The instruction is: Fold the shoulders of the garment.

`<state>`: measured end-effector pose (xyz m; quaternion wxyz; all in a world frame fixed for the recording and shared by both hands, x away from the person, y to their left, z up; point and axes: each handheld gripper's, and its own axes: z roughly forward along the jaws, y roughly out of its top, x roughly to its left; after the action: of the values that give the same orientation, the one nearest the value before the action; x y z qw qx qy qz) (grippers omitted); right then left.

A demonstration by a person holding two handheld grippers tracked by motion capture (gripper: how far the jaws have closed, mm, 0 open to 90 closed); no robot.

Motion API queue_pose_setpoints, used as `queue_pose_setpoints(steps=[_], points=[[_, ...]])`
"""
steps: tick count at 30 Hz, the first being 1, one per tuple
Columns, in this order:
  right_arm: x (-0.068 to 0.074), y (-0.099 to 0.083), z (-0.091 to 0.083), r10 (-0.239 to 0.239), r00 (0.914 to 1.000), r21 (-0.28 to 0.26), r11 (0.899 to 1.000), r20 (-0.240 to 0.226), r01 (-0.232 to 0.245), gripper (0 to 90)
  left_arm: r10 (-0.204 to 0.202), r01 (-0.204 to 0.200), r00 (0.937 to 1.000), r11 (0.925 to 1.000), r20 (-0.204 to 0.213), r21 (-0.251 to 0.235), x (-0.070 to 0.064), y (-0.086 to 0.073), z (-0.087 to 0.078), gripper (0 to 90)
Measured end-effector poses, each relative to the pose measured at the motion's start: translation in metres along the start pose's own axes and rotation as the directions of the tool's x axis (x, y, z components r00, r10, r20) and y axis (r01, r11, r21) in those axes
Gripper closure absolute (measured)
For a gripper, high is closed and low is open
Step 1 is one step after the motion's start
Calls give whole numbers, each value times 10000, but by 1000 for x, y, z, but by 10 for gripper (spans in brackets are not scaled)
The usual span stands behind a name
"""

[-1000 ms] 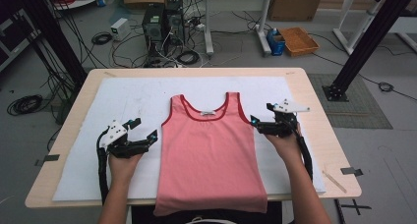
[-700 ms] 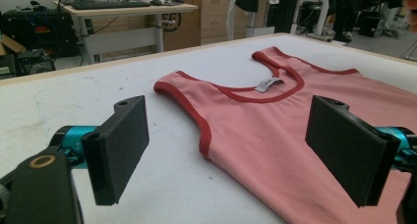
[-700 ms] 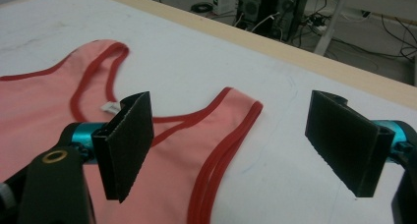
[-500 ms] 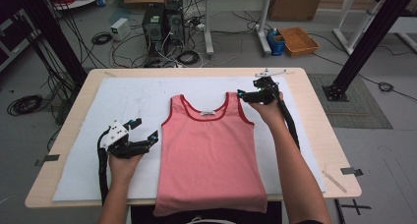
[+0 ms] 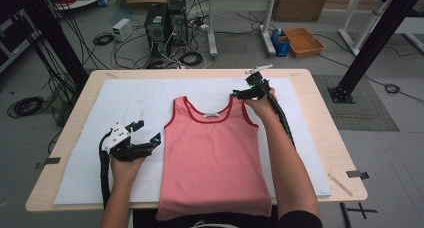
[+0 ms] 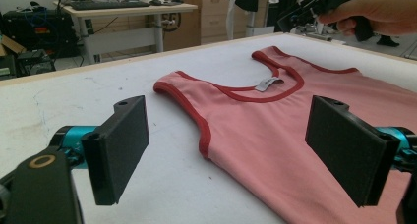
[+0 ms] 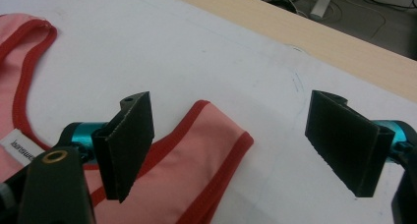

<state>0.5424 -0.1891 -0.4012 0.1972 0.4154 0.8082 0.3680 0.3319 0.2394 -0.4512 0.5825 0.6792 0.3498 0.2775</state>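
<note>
While the pink tank top (image 5: 214,155) is lying flat and face up on the white mat (image 5: 125,108) that covers the table (image 5: 320,118), with its hem hanging just over the near edge and its neckline pointing away from the person, the right gripper (image 5: 246,92) is hovering at the garment's right shoulder strap (image 7: 211,135), its jaws spread wide and gripping nothing. In the right gripper view that red-trimmed strap end is sitting between the open jaws, nearer the left one, so the step in hand looks like the reach for a first grasp, probably the start of a fold. The left gripper (image 5: 145,140) is waiting just beside the top's left side below the armhole, its jaws likewise spread and empty; its own view is looking across the neckline label (image 6: 269,83) toward the other hand (image 6: 378,10). The next move seems to call for lowering the right jaws onto the mat around the strap and closing on the full thickness of cloth, since a shallow pinch could catch one layer alone
</note>
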Motion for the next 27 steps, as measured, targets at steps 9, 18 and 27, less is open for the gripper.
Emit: queue_pose_setpoints(steps=[9,18,27], points=[[1,-11,37,292,9994,739,9969,-166,-279,251,4,-4,10000,10000,-5,3,0,0,0,165],[8,-8,45,418,9965,1093,9934,-722,-337,682,89,-89,10000,10000,3,27,-1,0,0,165],[9,-5,37,279,9950,1135,9934,-961,-169,823,137,-137,9999,9999,27,18,-1,0,0,165]])
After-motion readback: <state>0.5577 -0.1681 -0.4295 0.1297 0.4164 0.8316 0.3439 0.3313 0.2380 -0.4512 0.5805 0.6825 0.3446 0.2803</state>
